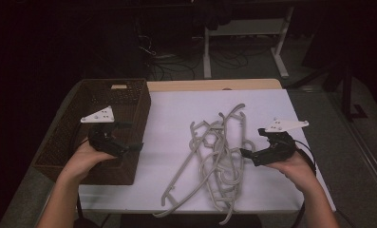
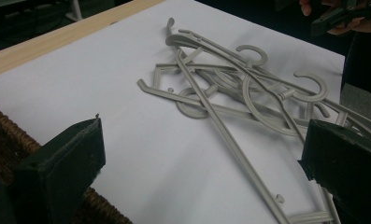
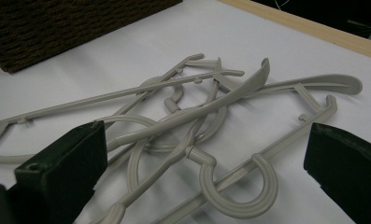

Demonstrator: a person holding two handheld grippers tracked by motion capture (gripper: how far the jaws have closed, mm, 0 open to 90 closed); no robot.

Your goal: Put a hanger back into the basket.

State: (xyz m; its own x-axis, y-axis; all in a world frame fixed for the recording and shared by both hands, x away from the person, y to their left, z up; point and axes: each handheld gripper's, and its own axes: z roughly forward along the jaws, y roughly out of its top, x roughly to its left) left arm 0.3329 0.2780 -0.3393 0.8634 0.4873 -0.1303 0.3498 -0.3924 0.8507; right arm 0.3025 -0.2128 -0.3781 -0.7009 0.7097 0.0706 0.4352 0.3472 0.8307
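Your left tongs (image 1: 129,135) and right tongs (image 1: 250,142) gape empty; the tangled pile of light, stiff, slick grey plastic hangers (image 1: 214,152) mid-worktop (image 1: 176,109) will snag, so pinch one bar.

Basket (image 1: 129,102) blocks left; hanger pile (image 1: 219,152) clutters centre; bare sheet (image 1: 176,109) btw them.

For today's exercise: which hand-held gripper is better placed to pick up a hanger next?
Right: the right hand-held gripper is open beside the hangers; the left hand-held gripper is over the basket.
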